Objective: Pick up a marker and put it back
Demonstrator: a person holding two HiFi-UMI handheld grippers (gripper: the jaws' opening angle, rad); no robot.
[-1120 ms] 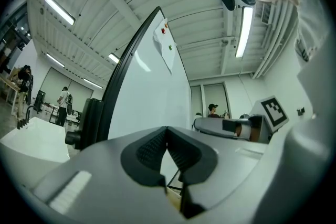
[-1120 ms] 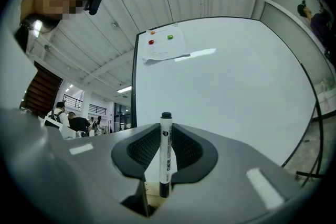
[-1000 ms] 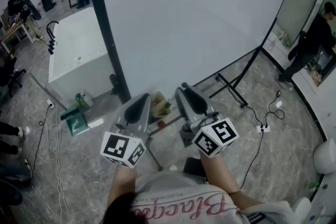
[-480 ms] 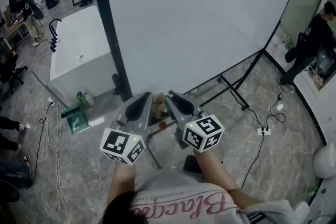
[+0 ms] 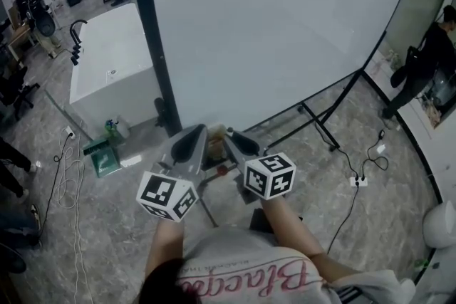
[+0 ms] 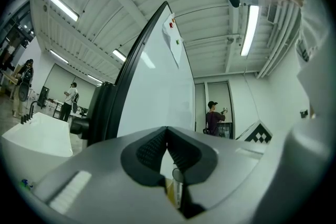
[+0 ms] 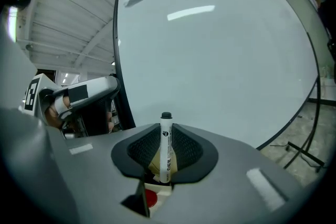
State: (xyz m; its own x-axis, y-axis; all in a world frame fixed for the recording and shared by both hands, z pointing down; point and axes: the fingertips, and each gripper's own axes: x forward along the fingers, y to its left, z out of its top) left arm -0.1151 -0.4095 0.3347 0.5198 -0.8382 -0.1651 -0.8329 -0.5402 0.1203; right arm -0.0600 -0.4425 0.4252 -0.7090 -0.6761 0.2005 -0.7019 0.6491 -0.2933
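Grey left gripper (image 5: 193, 133) points at the whiteboard (image 5: 285, 46) with its jaws pressed together and nothing between them; just beside it on the right, the right gripper (image 5: 239, 140) has its jaws closed partway on a white marker (image 7: 166, 147), which stands upright between the pads, black cap uppermost, near the board's lower edge

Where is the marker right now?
In the right gripper view, the marker stands upright, clamped between the jaws of the right gripper, with the whiteboard behind it.
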